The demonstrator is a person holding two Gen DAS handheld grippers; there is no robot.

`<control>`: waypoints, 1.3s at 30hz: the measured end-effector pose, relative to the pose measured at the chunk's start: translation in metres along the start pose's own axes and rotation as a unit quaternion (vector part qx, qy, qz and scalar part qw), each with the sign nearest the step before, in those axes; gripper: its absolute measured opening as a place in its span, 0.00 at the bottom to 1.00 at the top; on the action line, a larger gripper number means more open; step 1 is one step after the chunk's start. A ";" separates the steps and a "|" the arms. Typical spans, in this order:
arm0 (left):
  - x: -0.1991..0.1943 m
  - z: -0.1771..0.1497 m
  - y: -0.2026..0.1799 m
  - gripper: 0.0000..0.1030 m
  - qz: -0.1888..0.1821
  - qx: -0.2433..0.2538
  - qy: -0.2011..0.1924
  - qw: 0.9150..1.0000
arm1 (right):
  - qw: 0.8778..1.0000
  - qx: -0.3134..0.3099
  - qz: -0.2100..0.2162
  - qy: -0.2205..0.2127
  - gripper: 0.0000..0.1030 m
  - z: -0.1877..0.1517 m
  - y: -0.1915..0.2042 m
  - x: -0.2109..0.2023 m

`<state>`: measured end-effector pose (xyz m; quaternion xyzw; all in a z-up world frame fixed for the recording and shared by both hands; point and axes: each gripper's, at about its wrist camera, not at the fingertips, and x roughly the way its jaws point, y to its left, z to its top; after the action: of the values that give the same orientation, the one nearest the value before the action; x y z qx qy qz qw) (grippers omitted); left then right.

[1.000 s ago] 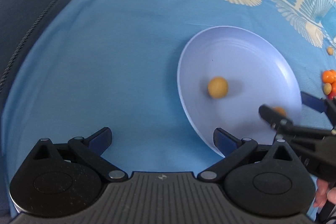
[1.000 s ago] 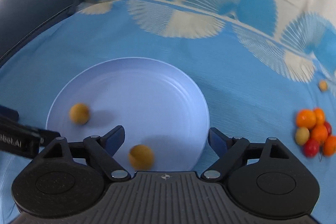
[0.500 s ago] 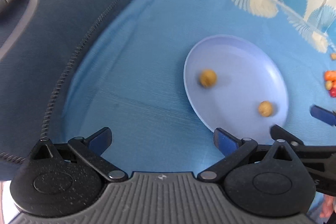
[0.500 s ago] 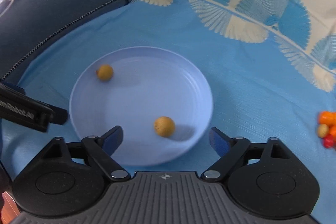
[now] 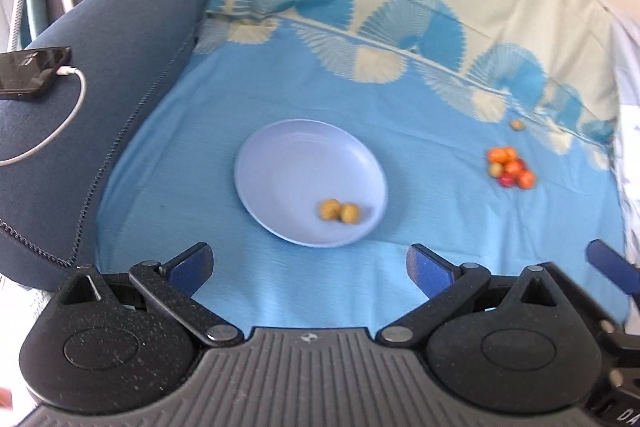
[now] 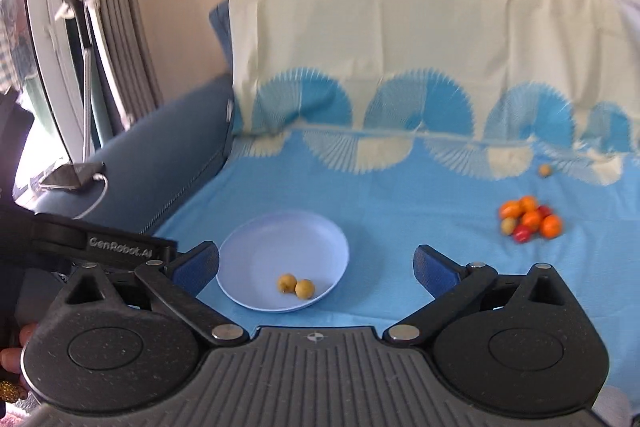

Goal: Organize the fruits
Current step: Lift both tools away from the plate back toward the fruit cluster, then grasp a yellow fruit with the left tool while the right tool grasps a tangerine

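Note:
A pale blue plate (image 5: 288,163) (image 6: 280,247) lies on the blue cloth with two small yellow-brown fruits (image 5: 339,211) (image 6: 296,285) touching each other near its front edge. A pile of small orange, red and yellow fruits (image 5: 511,173) (image 6: 530,219) lies on the cloth to the right, with one lone yellow fruit (image 5: 517,124) (image 6: 544,170) behind it. My left gripper (image 5: 310,267) is open and empty, pulled back from the plate. My right gripper (image 6: 316,269) is open and empty, high and back from the plate.
A dark blue sofa arm (image 5: 112,67) rises at the left with a phone on a white cable (image 5: 34,71) on it. The cream and blue patterned cloth (image 6: 400,67) covers the sofa back. Curtains and a window frame (image 6: 80,27) stand at far left.
Both grippers have pulled back and up from the plate, so it looks smaller. The two fruits on the plate have rolled together near its front edge.

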<state>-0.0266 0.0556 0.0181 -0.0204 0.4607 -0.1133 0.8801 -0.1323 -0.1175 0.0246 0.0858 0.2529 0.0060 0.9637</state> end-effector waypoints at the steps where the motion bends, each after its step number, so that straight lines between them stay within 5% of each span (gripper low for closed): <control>1: -0.005 -0.002 -0.005 1.00 0.001 0.007 -0.001 1.000 | 1.000 0.007 0.000 0.000 1.00 -0.002 -0.001 -0.006; 13: -0.038 -0.019 -0.018 1.00 0.016 0.019 -0.016 1.000 | 0.999 0.035 0.021 -0.016 0.99 -0.005 -0.007 -0.032; 20: -0.015 0.000 -0.050 1.00 0.006 0.036 -0.002 0.999 | 0.998 0.059 -0.001 -0.031 0.99 -0.005 -0.042 -0.028; 26: 0.049 0.035 -0.115 1.00 -0.001 0.086 0.013 0.996 | 0.990 0.084 -0.098 -0.050 0.99 -0.009 -0.107 -0.003; 33: 0.161 0.080 -0.210 1.00 -0.040 0.137 0.040 0.989 | 0.960 0.112 -0.254 -0.031 0.99 -0.015 -0.215 0.079; 39: 0.272 0.110 -0.277 1.00 -0.037 0.165 0.081 0.982 | 0.950 0.118 -0.287 0.014 0.99 -0.027 -0.290 0.172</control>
<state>0.1625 -0.2807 -0.0989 0.1171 0.5046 -0.2217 0.8261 -0.0046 -0.3889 -0.1306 0.1222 0.2789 -0.2999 0.9041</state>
